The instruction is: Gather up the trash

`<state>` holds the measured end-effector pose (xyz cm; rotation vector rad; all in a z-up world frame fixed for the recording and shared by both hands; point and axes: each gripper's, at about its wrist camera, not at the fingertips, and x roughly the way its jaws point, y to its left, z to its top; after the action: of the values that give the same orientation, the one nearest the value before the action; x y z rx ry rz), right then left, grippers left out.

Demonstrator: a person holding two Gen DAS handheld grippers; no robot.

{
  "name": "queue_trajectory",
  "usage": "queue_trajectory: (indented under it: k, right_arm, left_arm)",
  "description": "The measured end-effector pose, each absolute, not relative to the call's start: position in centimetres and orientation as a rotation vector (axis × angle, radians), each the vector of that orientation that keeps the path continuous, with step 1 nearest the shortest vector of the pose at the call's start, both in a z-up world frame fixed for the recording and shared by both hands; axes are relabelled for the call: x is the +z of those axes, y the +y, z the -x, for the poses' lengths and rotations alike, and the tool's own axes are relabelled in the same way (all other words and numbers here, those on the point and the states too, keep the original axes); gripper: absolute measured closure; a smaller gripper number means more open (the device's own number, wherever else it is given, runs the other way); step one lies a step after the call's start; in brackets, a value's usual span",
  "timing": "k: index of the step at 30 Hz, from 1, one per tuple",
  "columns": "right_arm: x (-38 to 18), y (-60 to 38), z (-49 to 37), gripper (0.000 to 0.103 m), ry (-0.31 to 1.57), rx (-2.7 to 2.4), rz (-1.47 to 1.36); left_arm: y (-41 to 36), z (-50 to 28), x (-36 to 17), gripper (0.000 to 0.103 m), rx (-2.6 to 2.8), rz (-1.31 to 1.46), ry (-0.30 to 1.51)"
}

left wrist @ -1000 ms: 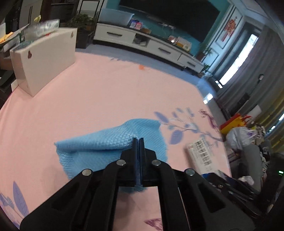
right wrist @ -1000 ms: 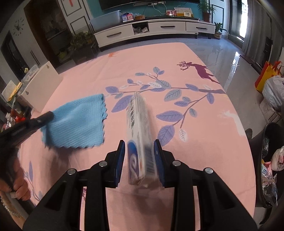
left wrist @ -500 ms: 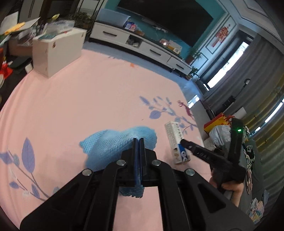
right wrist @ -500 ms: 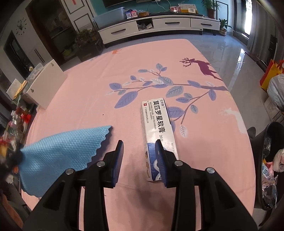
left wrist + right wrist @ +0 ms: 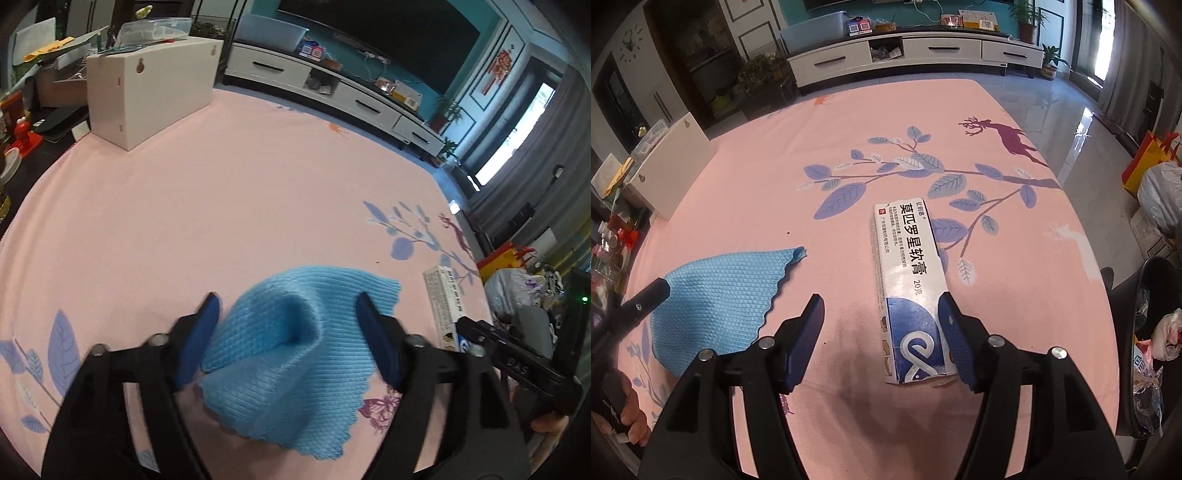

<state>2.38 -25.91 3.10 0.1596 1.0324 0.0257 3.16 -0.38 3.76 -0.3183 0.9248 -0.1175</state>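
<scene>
The big desk (image 5: pixel 775 177) is covered with a pink cloth with blue leaves and a deer. A white box (image 5: pixel 147 88) is seen at its far left edge; a clear tub and papers are piled on top, but what is inside is hidden. A dark bin (image 5: pixel 1145 350) beside the desk on the right is cut off by the picture edge, with crumpled bags seen in it. The blue cloth (image 5: pixel 295 350) was pinched by the left gripper (image 5: pixel 291 339) a moment ago; now it is let go and lies bunched on the desk between the wide-apart jaws. The medicine box (image 5: pixel 912 288) was held up on its edge before; now it lies flat, and the right gripper (image 5: pixel 882 339) is spread apart, one finger touching its side.
</scene>
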Motion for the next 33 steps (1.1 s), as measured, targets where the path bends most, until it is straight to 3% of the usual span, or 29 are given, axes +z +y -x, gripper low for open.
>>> queue_trajectory:
  k: [3,10,12,14,16,18,20,21,25,28,30,33]
  right_arm:
    - [3.1,-25.7,-2.3,0.033,1.027,0.028,-0.15]
    - [1.9,-25.6,-2.9,0.032,1.046,0.019,-0.132]
    - [1.7,-25.5,-3.1,0.032,1.043,0.007,-0.118]
    - [1.5,-25.3,-3.1,0.032,1.037,-0.002,-0.093]
    - [1.4,-25.3,-3.1,0.032,1.031,-0.011,-0.077]
    - [1.2,-25.4,-3.2,0.032,1.029,-0.026,-0.075]
    - [0.9,-25.9,-3.4,0.032,1.04,-0.048,-0.085]
    - [0.8,-26.1,-3.5,0.032,1.045,-0.054,-0.096]
    - [0.3,-27.1,-3.7,0.032,1.059,-0.077,-0.122]
    - [0.1,-27.5,-3.9,0.042,1.069,-0.071,-0.141]
    - [0.1,-27.5,-3.9,0.056,1.061,-0.065,-0.153]
    - [0.3,-27.7,-3.8,0.069,1.059,-0.05,-0.174]
  left_arm:
    - [-0.8,-3.3,3.0,0.011,-0.136,0.291,0.957]
    - [-1.5,-4.2,0.9,0.013,-0.131,0.279,1.019]
    - [-1.7,-4.3,0.8,0.02,-0.129,0.258,1.021]
    - [-2.1,-4.2,0.8,0.037,-0.102,0.209,1.007]
    - [-2.3,-4.1,0.8,0.043,-0.085,0.182,0.992]
    - [-2.1,-4.0,0.9,0.056,-0.077,0.175,0.986]
    - [-1.8,-3.8,0.9,0.082,-0.08,0.186,0.985]
    - [-1.6,-3.7,0.8,0.089,-0.091,0.203,0.992]
    - [-1.0,-3.2,1.1,0.096,-0.129,0.291,1.002]
    - [-1.0,-2.2,2.8,0.096,-0.165,0.33,0.96]
    - [-1.1,-1.5,4.1,0.096,-0.189,0.345,0.929]
    - [-1.5,-0.1,6.5,0.096,-0.226,0.347,0.867]
